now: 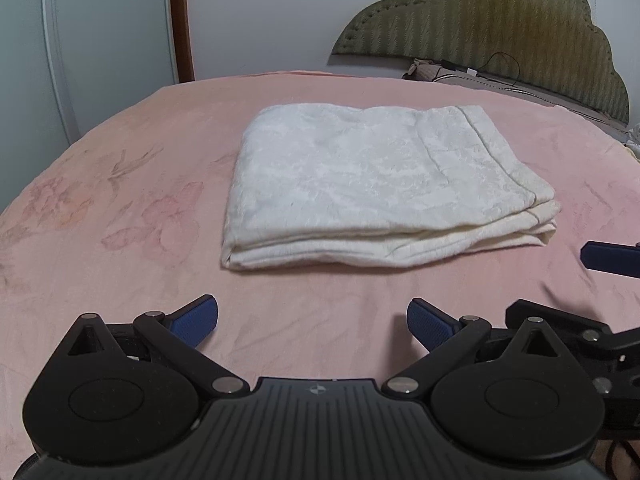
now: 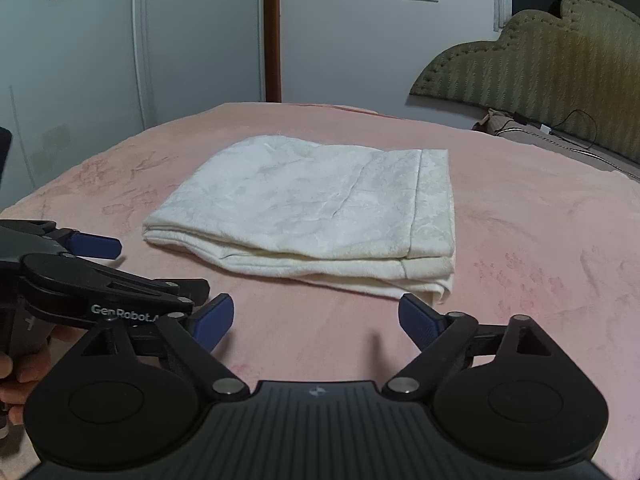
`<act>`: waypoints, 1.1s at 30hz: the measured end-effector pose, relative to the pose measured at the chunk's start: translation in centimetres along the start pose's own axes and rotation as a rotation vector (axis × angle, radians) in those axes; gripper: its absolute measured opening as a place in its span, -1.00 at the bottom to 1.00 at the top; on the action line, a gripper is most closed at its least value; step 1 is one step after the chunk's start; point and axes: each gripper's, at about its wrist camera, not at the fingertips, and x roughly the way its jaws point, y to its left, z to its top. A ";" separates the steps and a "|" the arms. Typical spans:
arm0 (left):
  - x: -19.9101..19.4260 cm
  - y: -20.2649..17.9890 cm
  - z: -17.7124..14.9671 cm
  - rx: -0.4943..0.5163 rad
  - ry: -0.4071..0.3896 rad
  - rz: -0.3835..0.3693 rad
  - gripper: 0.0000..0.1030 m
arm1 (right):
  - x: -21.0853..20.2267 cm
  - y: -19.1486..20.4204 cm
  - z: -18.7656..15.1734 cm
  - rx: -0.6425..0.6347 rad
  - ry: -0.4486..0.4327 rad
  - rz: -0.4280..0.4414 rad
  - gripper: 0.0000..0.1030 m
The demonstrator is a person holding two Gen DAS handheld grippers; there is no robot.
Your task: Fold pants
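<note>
The pants [image 1: 376, 184] lay near the middle of the bed [image 1: 120, 208], already folded into a compact white rectangle w/ several layers stacked; the layered edge faced the grippers and a seamed hem band ran along the right side. Judging from that, the folding looked essentially done, maybe one last tidy left.

Left gripper [image 1: 312, 320] hovered just short of the stack's near edge, its blue fingers [image 1: 196, 320] spread wide, holding nothing. Right gripper [image 2: 316, 318] sat beside it, fingers [image 2: 420, 320] likewise spread and empty, near the stack's near right corner but not touching. Both were low over the pink sheet, apart from the cloth, prob. backed off so the bundle wouldn't get dragged or unfolded.

Stack sat flat, edges roughly aligned, lower layers poking out a bit at the front. Headboard [image 1: 500, 32] stood well behind, w/ a cable [image 1: 496, 68] at its base, clear of the work.
</note>
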 end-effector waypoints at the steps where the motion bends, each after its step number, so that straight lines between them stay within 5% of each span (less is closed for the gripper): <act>1: -0.1 0.1 -0.2 -0.001 0.003 0.002 1.00 | -0.1 0.0 -0.2 0.004 0.003 0.001 0.81; 33: 0.2 0.8 -1.9 -0.036 -0.029 0.020 1.00 | 0.1 0.7 -1.7 0.113 0.068 -0.049 0.87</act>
